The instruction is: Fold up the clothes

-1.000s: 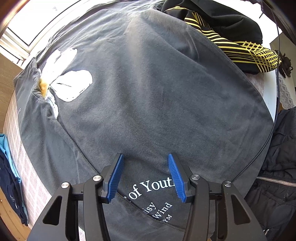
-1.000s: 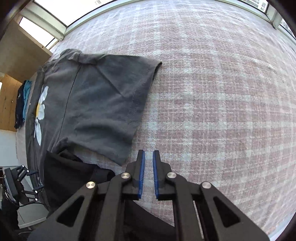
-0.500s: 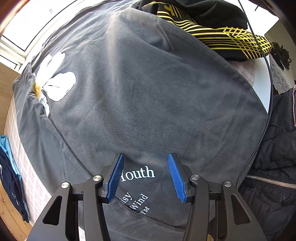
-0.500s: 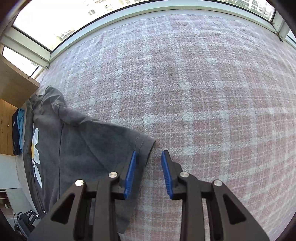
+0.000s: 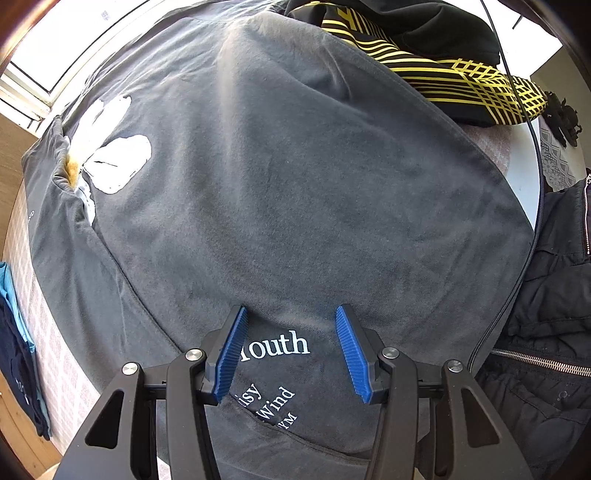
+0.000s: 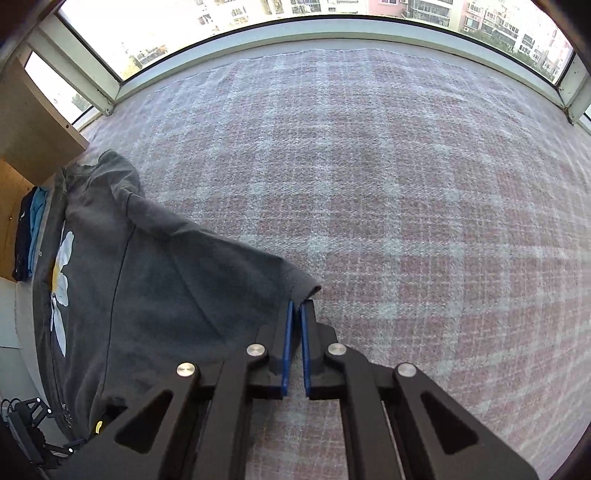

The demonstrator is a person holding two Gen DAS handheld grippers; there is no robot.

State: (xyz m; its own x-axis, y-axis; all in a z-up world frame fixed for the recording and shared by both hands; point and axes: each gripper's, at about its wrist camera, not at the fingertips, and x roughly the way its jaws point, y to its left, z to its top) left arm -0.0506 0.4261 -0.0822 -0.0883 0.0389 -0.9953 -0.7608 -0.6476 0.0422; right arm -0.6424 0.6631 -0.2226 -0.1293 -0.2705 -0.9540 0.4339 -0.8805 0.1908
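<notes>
A dark grey T-shirt (image 5: 295, 192) with a white daisy print (image 5: 110, 162) and white lettering (image 5: 275, 347) lies spread on the plaid surface. My left gripper (image 5: 291, 332) is open just above its lettered part, holding nothing. In the right wrist view the same T-shirt (image 6: 147, 288) lies at the left, its sleeve corner (image 6: 303, 286) reaching toward the fingers. My right gripper (image 6: 295, 314) is shut on that sleeve corner, the fabric pinched between the blue pads.
A black and yellow garment (image 5: 443, 66) lies at the shirt's far right. A black zipped jacket (image 5: 546, 332) sits at the right. Folded blue clothes (image 5: 14, 332) lie at the left edge. The pink plaid cover (image 6: 406, 203) stretches to the windows (image 6: 295, 14).
My right gripper went from shut, to open around the sleeve corner, to shut on it. The left gripper drifted slightly over the lettering, still open.
</notes>
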